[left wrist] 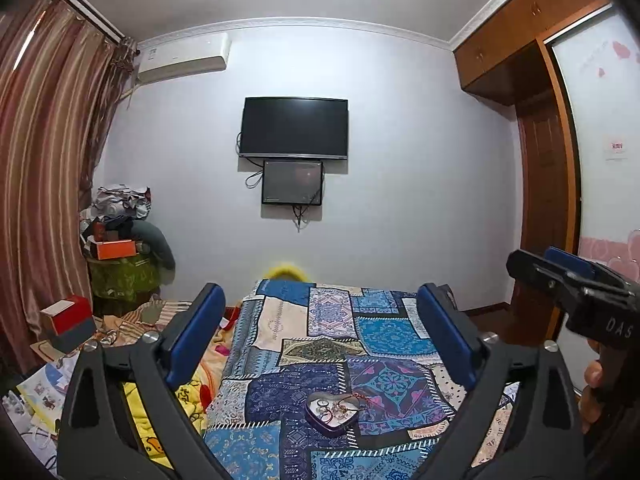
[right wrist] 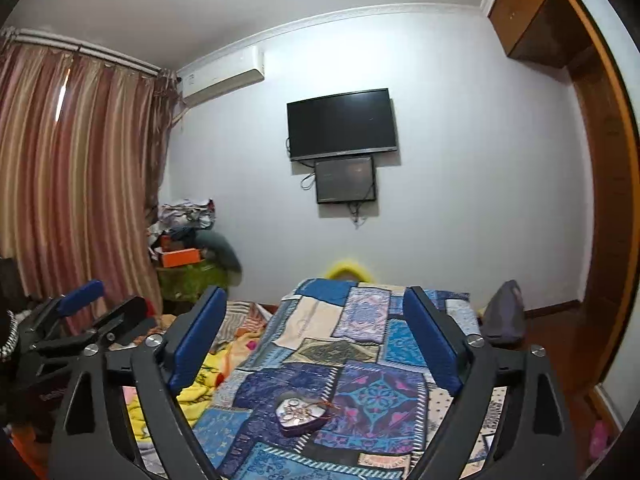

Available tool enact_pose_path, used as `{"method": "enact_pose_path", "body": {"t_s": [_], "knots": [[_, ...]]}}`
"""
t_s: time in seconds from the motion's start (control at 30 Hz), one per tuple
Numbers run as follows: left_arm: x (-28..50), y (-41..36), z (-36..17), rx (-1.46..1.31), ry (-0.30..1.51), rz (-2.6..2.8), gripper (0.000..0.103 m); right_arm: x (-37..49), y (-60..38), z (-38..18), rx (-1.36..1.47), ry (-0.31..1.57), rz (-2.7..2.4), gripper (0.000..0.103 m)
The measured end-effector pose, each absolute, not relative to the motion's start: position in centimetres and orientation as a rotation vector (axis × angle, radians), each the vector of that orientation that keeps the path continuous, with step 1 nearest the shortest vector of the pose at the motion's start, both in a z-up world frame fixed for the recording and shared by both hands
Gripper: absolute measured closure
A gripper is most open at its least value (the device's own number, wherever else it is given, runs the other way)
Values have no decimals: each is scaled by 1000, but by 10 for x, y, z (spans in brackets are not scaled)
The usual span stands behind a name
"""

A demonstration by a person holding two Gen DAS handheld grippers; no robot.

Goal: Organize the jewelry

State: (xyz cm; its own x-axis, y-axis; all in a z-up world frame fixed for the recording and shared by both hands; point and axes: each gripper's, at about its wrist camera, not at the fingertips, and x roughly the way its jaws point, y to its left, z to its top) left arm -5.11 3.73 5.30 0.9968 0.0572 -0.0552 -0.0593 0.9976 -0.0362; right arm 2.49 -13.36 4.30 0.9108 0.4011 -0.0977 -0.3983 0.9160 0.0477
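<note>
A heart-shaped tin [left wrist: 332, 412] holding several rings and a thin red cord sits on the blue patchwork bedspread [left wrist: 376, 340]. It also shows in the right wrist view [right wrist: 301, 410]. My left gripper [left wrist: 320, 300] is open and empty, held above the bed short of the tin. My right gripper [right wrist: 314, 304] is open and empty, likewise above the bed. The right gripper shows at the right edge of the left wrist view [left wrist: 560, 268]. The left gripper shows at the left of the right wrist view [right wrist: 104, 304].
Yellow bedding [right wrist: 200, 384] lies left of the bedspread. Boxes and clutter [left wrist: 68, 320] pile by the striped curtain. A TV [left wrist: 294, 128] hangs on the far wall. A wooden wardrobe [left wrist: 548, 184] stands right. A grey bag [right wrist: 504, 312] rests at the bed's right edge.
</note>
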Motion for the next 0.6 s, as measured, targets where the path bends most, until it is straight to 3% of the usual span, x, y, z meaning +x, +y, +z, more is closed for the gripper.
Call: {"method": "enact_pose_path", "body": {"t_s": [0.13, 0.6], "knots": [[-51, 39, 49, -47, 66, 69, 5, 24, -130, 40, 13, 105, 394, 4], [-42, 46, 45, -76, 94, 79, 4, 13, -138, 32, 6, 120, 415, 3]]}}
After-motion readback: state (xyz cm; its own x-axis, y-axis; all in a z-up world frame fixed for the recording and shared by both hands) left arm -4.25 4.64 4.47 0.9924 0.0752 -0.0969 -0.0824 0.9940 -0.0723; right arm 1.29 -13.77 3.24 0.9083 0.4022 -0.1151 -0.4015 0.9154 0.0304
